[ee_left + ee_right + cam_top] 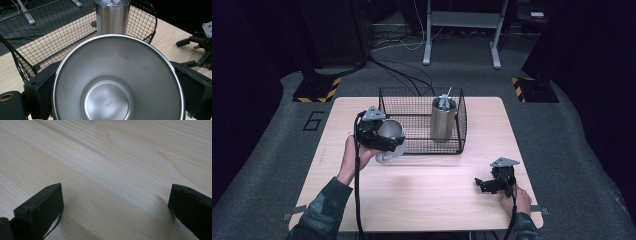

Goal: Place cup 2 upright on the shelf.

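Clamping a steel bowl (117,80) between its two black jaws, your left gripper (379,134) holds it tipped so the open mouth faces the gripper's camera; the jaws press on the bowl's outer wall at either side, and a "304" stamp shows on the inner base. From the high view the bowl (391,131) sits lifted off the table, just outside the left front corner of the wire basket (412,107), with your left hand (354,155) wrapped around the gripper body below it.

Past the bowl's rim, the left gripper view shows the basket (30,42) with a tall steel tumbler (112,17) standing upright inside it. In the high view the tumbler (443,120) stands toward the right side of the basket, with a lid on top.

Your right gripper (484,184) rests low near the front right of the table (422,195), well apart from the basket. Its jaws are spread wide with nothing between them, and in the right gripper view they frame bare pale wood grain (112,170). Your right hand (517,199) holds it from behind. That same gripper (200,47) appears at the right edge of the left gripper view.
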The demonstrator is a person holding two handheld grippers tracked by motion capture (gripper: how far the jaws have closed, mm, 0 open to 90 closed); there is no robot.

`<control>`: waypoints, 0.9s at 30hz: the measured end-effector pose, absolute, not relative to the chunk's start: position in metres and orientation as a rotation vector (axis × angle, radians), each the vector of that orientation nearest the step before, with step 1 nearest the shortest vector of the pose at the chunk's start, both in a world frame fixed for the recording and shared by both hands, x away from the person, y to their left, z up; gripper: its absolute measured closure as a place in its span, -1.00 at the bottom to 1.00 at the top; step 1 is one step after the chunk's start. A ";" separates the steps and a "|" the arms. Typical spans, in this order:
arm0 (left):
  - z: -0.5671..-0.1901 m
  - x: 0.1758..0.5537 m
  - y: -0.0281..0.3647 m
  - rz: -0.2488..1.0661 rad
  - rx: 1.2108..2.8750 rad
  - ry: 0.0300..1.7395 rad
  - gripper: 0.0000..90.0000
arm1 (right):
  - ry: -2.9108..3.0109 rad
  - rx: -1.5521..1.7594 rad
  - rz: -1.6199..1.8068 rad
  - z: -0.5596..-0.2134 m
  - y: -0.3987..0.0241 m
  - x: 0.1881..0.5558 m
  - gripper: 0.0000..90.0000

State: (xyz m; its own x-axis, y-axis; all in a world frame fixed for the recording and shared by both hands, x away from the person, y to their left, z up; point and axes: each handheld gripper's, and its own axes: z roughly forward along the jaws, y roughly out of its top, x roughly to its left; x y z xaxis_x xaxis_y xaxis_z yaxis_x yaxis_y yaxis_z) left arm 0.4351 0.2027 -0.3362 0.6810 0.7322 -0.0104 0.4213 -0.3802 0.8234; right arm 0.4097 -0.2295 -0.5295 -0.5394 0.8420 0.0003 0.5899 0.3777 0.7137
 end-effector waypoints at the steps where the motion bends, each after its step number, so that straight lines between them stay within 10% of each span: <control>1: -0.335 0.436 0.202 0.455 2.024 0.888 -0.86 | 2.279 1.247 0.957 -0.529 -0.229 0.410 -1.00; 27: -0.319 0.472 0.184 0.470 2.059 0.865 -0.86 | 2.281 1.243 0.960 -0.530 -0.229 0.410 -1.00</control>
State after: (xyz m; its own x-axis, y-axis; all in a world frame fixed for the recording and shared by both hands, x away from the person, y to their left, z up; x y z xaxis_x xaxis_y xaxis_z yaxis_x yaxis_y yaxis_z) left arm 0.4723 0.1838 -0.3195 0.6922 0.7214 0.0198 0.4096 -0.4153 0.8123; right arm 0.4104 -0.2293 -0.5295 -0.5426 0.8400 0.0014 0.5882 0.3787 0.7145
